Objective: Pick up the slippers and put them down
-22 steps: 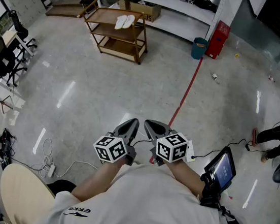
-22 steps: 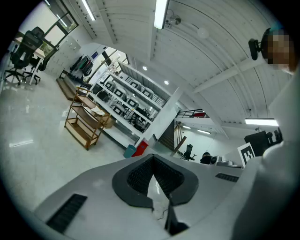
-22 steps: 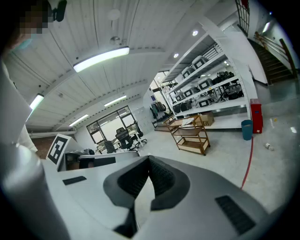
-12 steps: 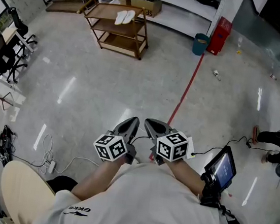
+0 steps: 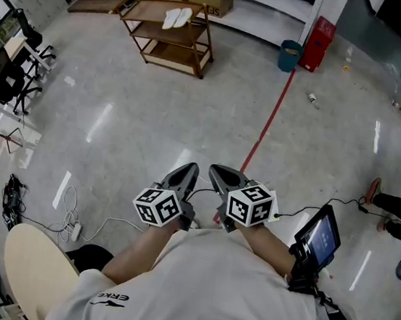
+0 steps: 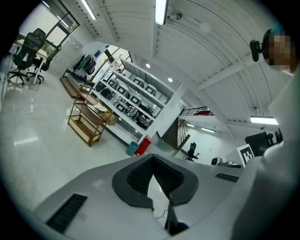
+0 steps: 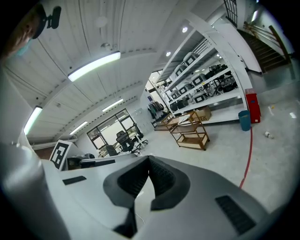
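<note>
A pair of white slippers point(image 5: 178, 17) lies on the top shelf of a wooden cart point(image 5: 193, 49) far across the floor; the cart point(image 6: 86, 123) point(image 7: 190, 131) also shows small in both gripper views. My left gripper point(image 5: 190, 171) and right gripper point(image 5: 217, 172) are held side by side close to my chest, far from the cart. Both are shut with nothing between their jaws, tips meeting in the left gripper view point(image 6: 151, 158) and the right gripper view point(image 7: 149, 159).
A red floor line point(image 5: 267, 124) runs toward a teal bin point(image 5: 289, 57) and red box point(image 5: 315, 44) by white shelving. Office chairs point(image 5: 11, 68) and cables point(image 5: 68, 222) sit left. A person's legs point(image 5: 398, 214) are at right. A tablet point(image 5: 316, 240) hangs by my right arm.
The cart and slippers have shifted up and slightly left in the head view as the view moved. Both grippers stay shut in the same place by my chest.
</note>
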Demonstrator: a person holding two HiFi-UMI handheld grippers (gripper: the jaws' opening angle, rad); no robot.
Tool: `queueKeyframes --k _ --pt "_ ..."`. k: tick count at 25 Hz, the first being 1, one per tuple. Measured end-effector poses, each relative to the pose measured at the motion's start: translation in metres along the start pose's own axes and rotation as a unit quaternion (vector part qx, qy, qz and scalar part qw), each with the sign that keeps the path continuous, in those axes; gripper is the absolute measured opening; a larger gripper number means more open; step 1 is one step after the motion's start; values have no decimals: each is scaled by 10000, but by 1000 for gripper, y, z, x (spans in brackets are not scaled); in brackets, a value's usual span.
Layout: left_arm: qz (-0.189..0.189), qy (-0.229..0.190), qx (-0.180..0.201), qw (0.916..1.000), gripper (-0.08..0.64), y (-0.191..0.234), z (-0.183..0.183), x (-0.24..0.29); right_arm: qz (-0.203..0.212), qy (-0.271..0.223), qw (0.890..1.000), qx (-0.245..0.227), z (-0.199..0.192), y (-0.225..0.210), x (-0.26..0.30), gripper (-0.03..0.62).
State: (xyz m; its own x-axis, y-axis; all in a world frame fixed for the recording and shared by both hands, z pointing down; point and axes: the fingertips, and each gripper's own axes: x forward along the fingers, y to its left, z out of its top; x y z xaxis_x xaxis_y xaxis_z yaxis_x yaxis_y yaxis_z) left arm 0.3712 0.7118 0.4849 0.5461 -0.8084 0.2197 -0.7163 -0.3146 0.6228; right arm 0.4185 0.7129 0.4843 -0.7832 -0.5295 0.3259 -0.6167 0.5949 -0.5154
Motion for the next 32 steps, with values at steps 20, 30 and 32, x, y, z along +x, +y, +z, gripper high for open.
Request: queueKeyframes --k 20,30,32 --pt "91 -308 -56 9995 4 0 11 50 176 -89 9998 -20 27 -49 8 5" --pt "-210 -341 -9 9992 3 61 89 93 -66 -123 9996 -242 84 -62 94 5" --pt "-220 -338 -7 9992 3 77 106 99 -109 -121 9995 -259 95 -63 114 5"
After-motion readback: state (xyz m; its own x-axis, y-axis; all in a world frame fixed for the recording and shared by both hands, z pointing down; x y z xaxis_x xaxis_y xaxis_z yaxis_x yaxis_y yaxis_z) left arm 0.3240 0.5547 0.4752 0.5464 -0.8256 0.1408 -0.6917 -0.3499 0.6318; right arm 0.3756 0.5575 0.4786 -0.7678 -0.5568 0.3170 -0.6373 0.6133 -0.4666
